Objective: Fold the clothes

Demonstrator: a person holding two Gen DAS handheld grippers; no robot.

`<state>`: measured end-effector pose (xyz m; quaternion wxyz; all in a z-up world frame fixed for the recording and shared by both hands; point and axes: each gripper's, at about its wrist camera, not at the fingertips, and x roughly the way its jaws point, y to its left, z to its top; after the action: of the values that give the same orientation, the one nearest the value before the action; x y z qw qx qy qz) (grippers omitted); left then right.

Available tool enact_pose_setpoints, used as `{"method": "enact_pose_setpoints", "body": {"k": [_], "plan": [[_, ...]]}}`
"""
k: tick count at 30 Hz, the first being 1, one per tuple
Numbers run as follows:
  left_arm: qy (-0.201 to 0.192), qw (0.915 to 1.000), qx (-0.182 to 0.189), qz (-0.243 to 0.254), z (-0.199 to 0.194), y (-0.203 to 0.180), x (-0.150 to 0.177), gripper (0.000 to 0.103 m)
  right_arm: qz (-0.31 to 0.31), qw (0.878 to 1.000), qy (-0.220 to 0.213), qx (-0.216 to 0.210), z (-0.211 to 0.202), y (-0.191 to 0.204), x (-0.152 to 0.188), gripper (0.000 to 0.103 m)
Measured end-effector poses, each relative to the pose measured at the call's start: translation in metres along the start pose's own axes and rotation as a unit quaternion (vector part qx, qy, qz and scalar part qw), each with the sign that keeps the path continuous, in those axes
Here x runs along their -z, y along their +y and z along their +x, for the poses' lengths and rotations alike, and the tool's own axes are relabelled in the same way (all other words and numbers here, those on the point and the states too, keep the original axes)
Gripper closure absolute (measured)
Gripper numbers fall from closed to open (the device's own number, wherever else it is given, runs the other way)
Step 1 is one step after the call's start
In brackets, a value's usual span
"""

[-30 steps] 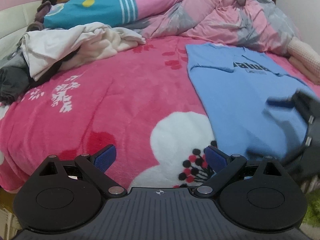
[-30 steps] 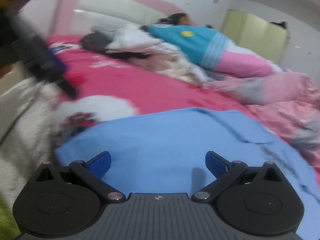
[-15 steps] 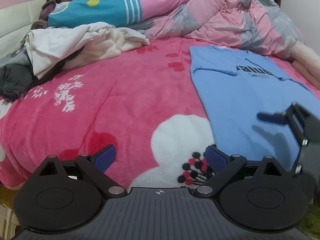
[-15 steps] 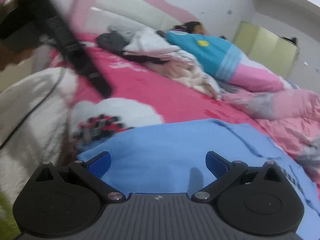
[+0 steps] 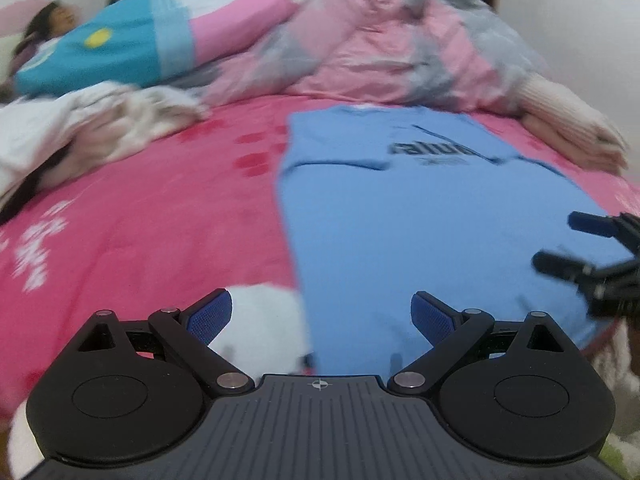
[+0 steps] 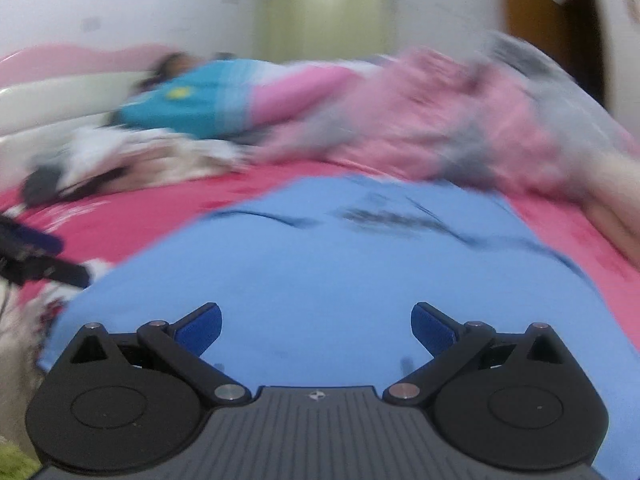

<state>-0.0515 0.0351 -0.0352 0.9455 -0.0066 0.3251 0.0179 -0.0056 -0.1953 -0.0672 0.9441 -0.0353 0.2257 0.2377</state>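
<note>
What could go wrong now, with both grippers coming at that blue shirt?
Both views are blurred, so aim may be off. The open left gripper straddles the blue T-shirt edge and might pinch the pink blanket too. The open right gripper is close alongside; the two could bump.

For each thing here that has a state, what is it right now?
T-shirt: flat on the bed, print up, sleeves tucked in.
Left gripper: open, empty, over the shirt's near left edge.
Right gripper: open, empty, above the shirt.
Quilt: bunched up.
White clothes: unfolded heap.
</note>
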Motion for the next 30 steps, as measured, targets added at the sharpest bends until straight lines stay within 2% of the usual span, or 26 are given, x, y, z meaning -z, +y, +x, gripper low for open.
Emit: {"method": "enact_pose_setpoints", "body": {"k": [3,7,9,12,14,16,18,24,27,30], "plan": [[0.006,0.9995,0.024,0.021,0.014,-0.017,-0.003,0.006,0.063,0.997,0.012,0.049,-0.018,-0.042,0.009,0.0],[0.031,0.9983,0.045,0.021,0.032,-0.027,-0.001,0.006,0.131,0.983,0.034,0.125,-0.041,-0.093,0.02,0.0],[0.042,0.9978,0.048,0.018,0.037,-0.027,0.001,0.006,0.157,0.971,0.045,0.173,-0.056,-0.12,0.024,0.001],[0.047,0.9976,0.048,0.017,0.039,-0.027,0.003,0.005,0.212,0.947,0.052,0.236,-0.084,-0.158,0.031,0.001],[0.048,0.9975,0.049,0.016,0.039,-0.027,0.003,0.005,0.263,0.932,0.046,0.246,-0.1,-0.178,0.036,0.002],[0.049,0.9975,0.049,0.016,0.039,-0.028,0.003,0.005,0.301,0.923,0.039,0.236,-0.11,-0.188,0.039,0.002],[0.051,0.9974,0.048,0.017,0.038,-0.029,0.003,0.004,0.308,0.926,0.04,0.215,-0.108,-0.186,0.037,0.002],[0.059,0.9972,0.043,0.017,0.039,-0.029,0.002,0.002,0.259,0.955,0.057,0.133,-0.076,-0.148,0.018,0.002],[0.062,0.9972,0.039,0.015,0.039,-0.029,0.002,0.001,0.216,0.97,0.063,0.096,-0.062,-0.123,0.009,0.002],[0.065,0.9972,0.034,0.016,0.04,-0.031,0.002,0.0,0.155,0.982,0.072,0.083,-0.051,-0.094,0.001,0.002]]}}
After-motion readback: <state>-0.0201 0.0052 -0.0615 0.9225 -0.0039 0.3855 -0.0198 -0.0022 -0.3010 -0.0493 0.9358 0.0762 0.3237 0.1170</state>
